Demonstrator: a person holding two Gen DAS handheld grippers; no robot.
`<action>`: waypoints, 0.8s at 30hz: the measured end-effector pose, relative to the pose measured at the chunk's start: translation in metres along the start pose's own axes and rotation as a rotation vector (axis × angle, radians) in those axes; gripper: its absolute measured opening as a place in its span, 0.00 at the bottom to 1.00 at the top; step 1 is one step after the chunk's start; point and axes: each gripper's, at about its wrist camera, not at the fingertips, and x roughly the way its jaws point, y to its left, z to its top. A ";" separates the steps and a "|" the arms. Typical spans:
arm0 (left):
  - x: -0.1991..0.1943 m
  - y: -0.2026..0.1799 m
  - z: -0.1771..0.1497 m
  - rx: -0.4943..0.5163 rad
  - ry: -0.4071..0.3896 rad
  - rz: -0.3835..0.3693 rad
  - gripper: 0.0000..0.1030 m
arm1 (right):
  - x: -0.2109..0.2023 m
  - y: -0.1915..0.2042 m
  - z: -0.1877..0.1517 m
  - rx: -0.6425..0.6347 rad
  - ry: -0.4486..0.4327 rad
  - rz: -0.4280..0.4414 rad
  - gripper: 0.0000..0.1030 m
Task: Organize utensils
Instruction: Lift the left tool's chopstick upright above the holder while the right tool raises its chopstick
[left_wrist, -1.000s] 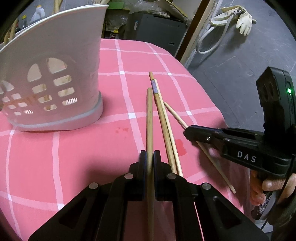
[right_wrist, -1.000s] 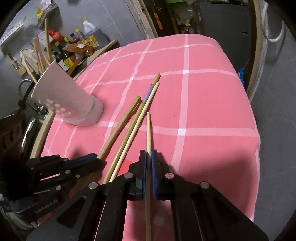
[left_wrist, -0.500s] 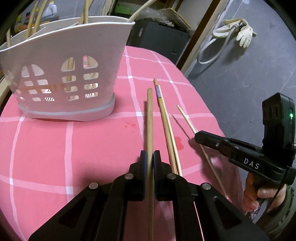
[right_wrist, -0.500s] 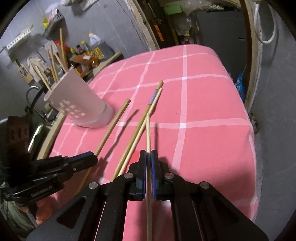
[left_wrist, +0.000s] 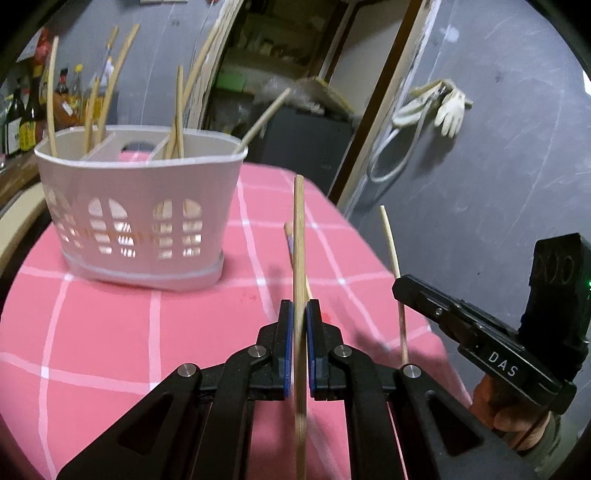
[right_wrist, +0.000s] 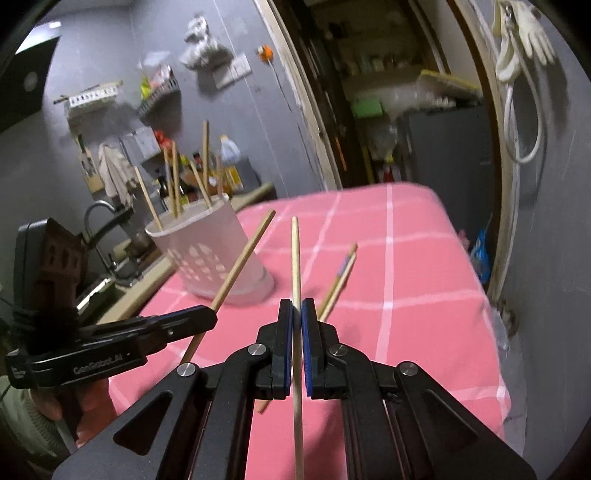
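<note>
The left gripper (left_wrist: 299, 314) is squeezed shut on a thick chopstick (left_wrist: 298, 236). The stick runs straight out between the two fingers, and its far tip is up in the air over the pink checked cloth (left_wrist: 110, 325) on the surface.

The right gripper (right_wrist: 296, 314) is squeezed shut too. It has a thin stick (right_wrist: 295, 254), paler than the other one. That stick also points out ahead, with its tip up off the cloth.

In the left view the right gripper shows off to the right side, with a hand (left_wrist: 495, 410) under it. The thin stick pokes up from its black fingers. In the right view the left gripper shows at the left, and the thick chopstick slants up from it toward the basket.

The white basket (left_wrist: 140, 206) stands on the cloth, over to the left and well away from both grippers. It has little window holes in its wall and walls inside that split it into parts. A bunch of chopsticks (left_wrist: 179, 110) stand in it, leaning this way and that.

Two more chopsticks (right_wrist: 341, 277) lie side by side on the cloth, touching each other. One has a purple band near its end. They sit between the two held sticks, and nothing holds them.

A white glove (left_wrist: 448, 107) hangs on the grey wall behind.
</note>
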 end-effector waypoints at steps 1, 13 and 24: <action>-0.003 -0.001 0.000 0.002 -0.019 -0.008 0.05 | -0.001 0.003 0.000 -0.013 -0.017 0.001 0.03; -0.028 -0.006 0.001 0.004 -0.210 -0.024 0.05 | -0.017 0.023 0.006 -0.078 -0.182 -0.012 0.03; -0.055 -0.004 0.013 0.085 -0.381 0.017 0.05 | -0.021 0.050 0.034 -0.105 -0.305 0.031 0.03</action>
